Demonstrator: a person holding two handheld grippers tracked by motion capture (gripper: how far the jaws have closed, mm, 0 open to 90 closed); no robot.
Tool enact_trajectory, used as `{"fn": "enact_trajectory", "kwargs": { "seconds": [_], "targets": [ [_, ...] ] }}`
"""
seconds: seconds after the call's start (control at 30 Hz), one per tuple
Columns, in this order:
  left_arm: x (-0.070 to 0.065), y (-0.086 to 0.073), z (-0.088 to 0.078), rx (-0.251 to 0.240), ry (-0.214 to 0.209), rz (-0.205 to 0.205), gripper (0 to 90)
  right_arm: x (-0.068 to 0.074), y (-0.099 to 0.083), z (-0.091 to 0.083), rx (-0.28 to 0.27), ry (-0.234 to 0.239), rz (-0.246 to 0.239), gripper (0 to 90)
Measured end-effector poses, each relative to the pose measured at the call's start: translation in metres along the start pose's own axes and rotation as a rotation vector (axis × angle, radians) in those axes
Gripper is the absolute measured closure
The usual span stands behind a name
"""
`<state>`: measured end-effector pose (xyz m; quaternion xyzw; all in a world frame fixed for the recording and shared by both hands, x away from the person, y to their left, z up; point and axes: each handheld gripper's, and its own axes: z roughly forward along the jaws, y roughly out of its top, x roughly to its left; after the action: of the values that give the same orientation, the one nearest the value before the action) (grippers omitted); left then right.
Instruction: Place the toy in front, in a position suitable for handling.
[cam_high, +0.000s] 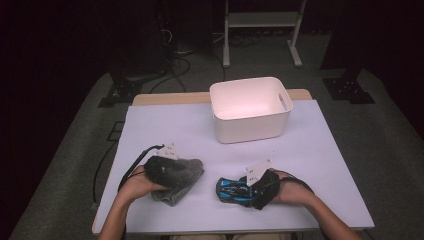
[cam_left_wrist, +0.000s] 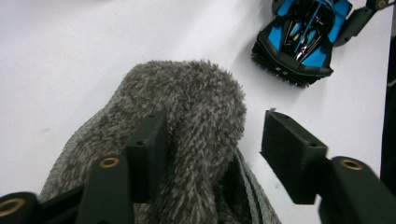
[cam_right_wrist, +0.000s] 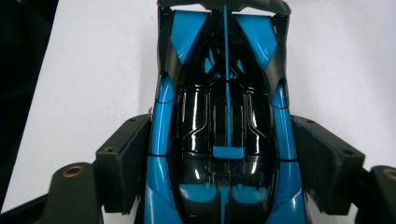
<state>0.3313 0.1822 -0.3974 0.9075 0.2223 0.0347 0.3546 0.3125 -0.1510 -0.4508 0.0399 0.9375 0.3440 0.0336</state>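
Two grippers work near the front edge of the table (cam_high: 310, 150), both well short of the white bin (cam_high: 250, 107) that stands at its far side. The left gripper (cam_high: 172, 167), held in the person's left hand (cam_high: 135, 186), sits over a grey fuzzy cloth (cam_high: 182, 180) lying in front of the bin and to its left. In the left gripper view its jaws stand apart: one pad touches the cloth (cam_left_wrist: 187, 126), while the other is clear of it over bare table, so the cloth is not pinched. The right gripper (cam_high: 250, 186), in the right hand (cam_high: 290, 190), is in front of the bin and slightly to its right, closed on a blue and black toy car (cam_high: 232, 190). In the right gripper view both pads press the car's (cam_right_wrist: 224, 135) sides, and the car rests on the table.
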Motion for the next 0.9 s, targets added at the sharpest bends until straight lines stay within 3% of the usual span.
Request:
{"fn": "enact_trajectory", "kwargs": {
  "seconds": [0.2, 0.6, 0.9],
  "targets": [
    [-0.0003, 0.0004, -0.0011, -0.019, 0.02, -0.009, 31.8, 0.001, -0.0057, -0.005, -0.058, -0.009, 0.06, 23.7],
    [-0.0001, -0.0009, -0.0028, -0.027, 0.039, -0.016, 23.2, 0.0028, -0.0049, -0.0083, -0.096, -0.022, 0.076, 22.3],
    [0.0006, -0.0013, -0.0038, -0.04, 0.044, -0.026, 19.4, 0.0005, -0.0051, -0.0098, -0.119, -0.003, 0.102, 22.1]
  ]
}}
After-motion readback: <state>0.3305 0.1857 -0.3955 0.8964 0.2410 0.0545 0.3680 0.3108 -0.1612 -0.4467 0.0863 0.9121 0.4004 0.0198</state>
